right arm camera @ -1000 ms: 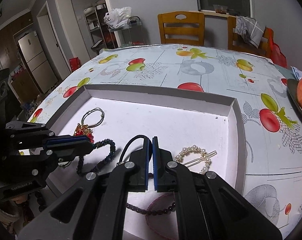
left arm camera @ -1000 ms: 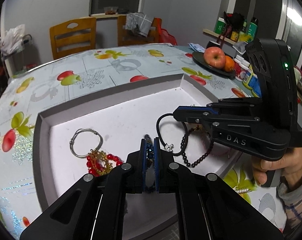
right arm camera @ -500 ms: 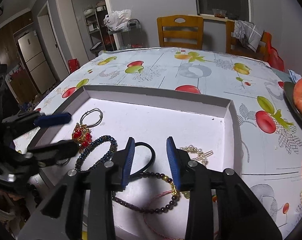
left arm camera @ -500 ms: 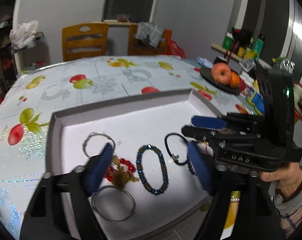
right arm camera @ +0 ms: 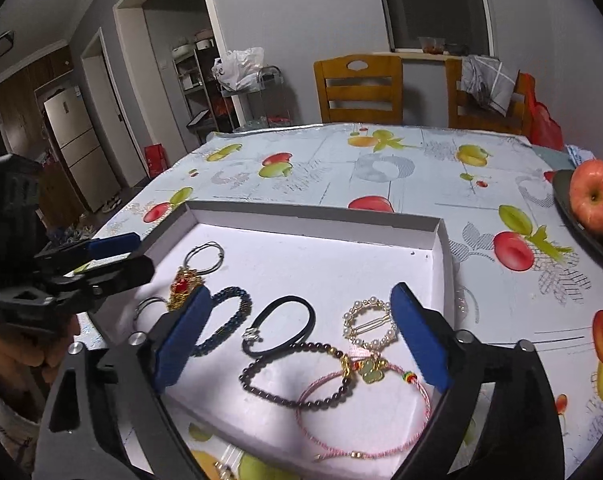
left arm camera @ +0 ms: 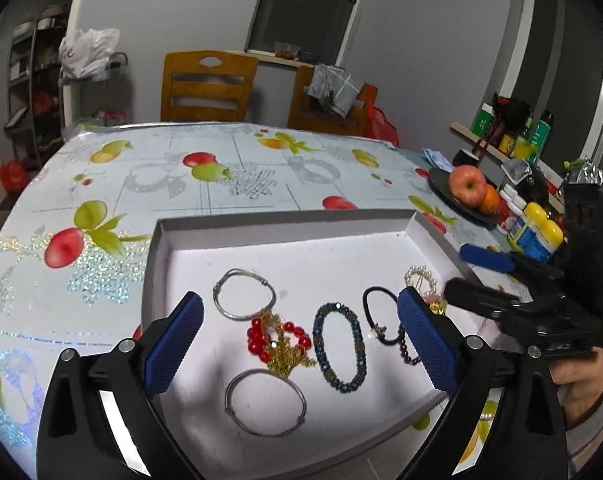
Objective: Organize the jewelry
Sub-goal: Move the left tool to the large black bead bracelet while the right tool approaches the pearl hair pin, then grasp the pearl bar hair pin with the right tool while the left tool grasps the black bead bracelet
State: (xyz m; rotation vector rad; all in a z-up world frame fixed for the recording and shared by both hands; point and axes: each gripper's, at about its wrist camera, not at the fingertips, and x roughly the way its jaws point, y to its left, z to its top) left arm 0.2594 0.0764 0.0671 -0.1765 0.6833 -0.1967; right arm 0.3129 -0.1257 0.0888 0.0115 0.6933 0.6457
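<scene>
A shallow white tray point(left arm camera: 285, 224) point(right arm camera: 313, 220) holds the jewelry. In the left wrist view: two silver bangles point(left arm camera: 243, 294), a red-and-gold beaded piece point(left arm camera: 279, 342), a blue beaded bracelet point(left arm camera: 339, 348), a black cord bracelet point(left arm camera: 377, 314) and a pearl clip point(left arm camera: 417, 276). The right wrist view also shows a dark beaded bracelet point(right arm camera: 301, 376), a pink string bracelet point(right arm camera: 365, 412) and the pearl clip point(right arm camera: 369, 322). My left gripper point(left arm camera: 301, 344) is open and empty above the tray's near edge. My right gripper point(right arm camera: 301, 340) is open and empty above the tray's near right part.
The tray lies on a table with a fruit-patterned cloth point(left arm camera: 141, 184). A dark plate with an apple and an orange point(left arm camera: 467, 186) stands at the right, with bottles point(left arm camera: 535, 232) beside it. Two wooden chairs point(right arm camera: 359, 88) stand behind the table.
Both grippers opened and pulled back and up. The left one let go of the blue beaded bracelet, the right one the black cord bracelet. Both lie in the tray.
</scene>
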